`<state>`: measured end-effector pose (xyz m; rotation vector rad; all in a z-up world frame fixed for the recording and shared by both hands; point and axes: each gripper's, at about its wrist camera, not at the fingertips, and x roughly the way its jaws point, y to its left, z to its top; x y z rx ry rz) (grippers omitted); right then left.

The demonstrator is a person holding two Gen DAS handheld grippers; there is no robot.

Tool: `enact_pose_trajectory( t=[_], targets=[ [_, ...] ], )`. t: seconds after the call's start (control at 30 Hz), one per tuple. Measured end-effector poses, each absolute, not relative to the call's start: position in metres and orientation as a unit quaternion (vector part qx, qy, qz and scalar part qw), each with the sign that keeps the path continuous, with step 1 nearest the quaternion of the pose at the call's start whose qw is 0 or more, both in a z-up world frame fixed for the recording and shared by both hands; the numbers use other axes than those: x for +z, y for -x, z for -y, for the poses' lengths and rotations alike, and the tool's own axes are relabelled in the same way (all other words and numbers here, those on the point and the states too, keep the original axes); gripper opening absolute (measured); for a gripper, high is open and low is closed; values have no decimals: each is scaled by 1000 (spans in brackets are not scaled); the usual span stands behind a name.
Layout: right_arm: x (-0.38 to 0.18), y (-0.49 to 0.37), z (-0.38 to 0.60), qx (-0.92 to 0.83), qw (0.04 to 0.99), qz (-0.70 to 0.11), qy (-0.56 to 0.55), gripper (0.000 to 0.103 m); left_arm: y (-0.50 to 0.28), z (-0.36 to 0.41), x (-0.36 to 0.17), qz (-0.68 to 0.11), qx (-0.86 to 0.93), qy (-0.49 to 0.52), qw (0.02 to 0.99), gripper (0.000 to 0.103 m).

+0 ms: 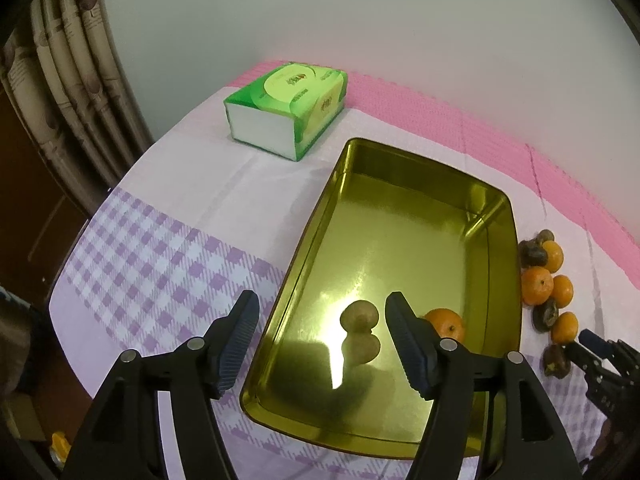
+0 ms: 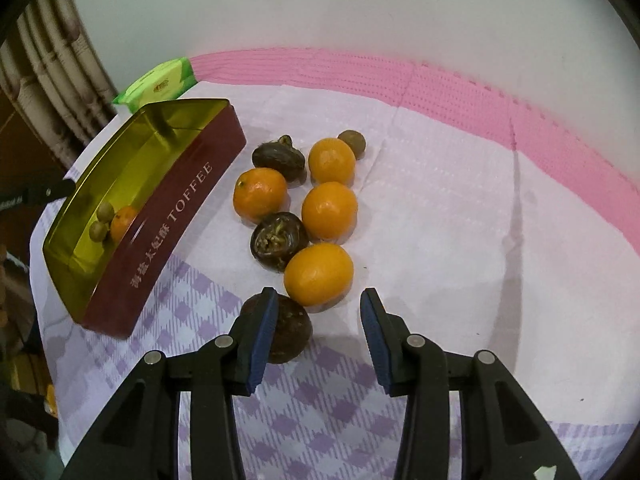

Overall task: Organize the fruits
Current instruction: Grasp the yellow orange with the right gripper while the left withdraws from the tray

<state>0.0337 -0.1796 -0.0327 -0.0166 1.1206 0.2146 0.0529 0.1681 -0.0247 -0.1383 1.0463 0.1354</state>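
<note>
My left gripper (image 1: 320,334) hangs wide open and empty over the near end of the gold toffee tin (image 1: 328,216), its fingers straddling the tin's left wall. The tin's long axis runs from about 6 o'clock up toward 12, tilting slightly right in the left wrist view. Inside, near the front, a small brown fruit (image 1: 359,316) sits above its own reflection, with one mandarin (image 1: 446,324) just beside it at 3 o'clock.

My right gripper (image 2: 316,336) is also spread wide and holds nothing. Its left finger overlaps a dark brown fruit (image 2: 290,334), though I cannot tell whether they touch. A mandarin (image 2: 319,274) lies just beyond the fingertips at 12 o'clock. Past it, the loose pile (image 2: 304,196) of mandarins and brown fruits stretches away toward 12 on the lilac checked cloth (image 2: 340,412), with the tin's red side (image 2: 172,224) at 10 o'clock. A green tissue pack (image 1: 286,106) sits at 11 o'clock, beyond the tin.
</note>
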Motion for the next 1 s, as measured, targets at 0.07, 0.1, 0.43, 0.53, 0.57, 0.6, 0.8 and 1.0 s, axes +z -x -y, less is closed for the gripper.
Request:
enact_pose_trajectory(
  t=[0.07, 0.1, 0.43, 0.53, 0.57, 0.6, 0.8, 1.0],
  targets=[
    [-35, -37, 178, 102, 838, -537, -7, 41, -53, -167, -27, -502, 65, 64, 860, 67],
    [-36, -40, 176, 99, 837, -539, -13, 41, -54, -167, -28, -503, 66, 63, 859, 67],
    [-47, -56, 179, 78, 831, -549, -42, 43, -55, -166, -33, -506, 68, 53, 858, 67],
    [-55, -58, 177, 73, 830, -551, -37, 39, -55, -166, -33, -506, 69, 54, 858, 67],
    [-55, -57, 177, 78, 831, -549, -38, 38, -55, -167, -33, -506, 69, 55, 858, 67],
    [-55, -56, 176, 77, 833, -546, -33, 38, -55, -167, -33, -506, 71, 55, 858, 68],
    [-56, -52, 184, 86, 839, -536, -34, 37, -53, -159, -30, -502, 67, 31, 861, 68],
    [-55, -48, 200, 63, 852, -520, 18, 37, -47, -130, -17, -491, 39, 10, 870, 68]
  ],
)
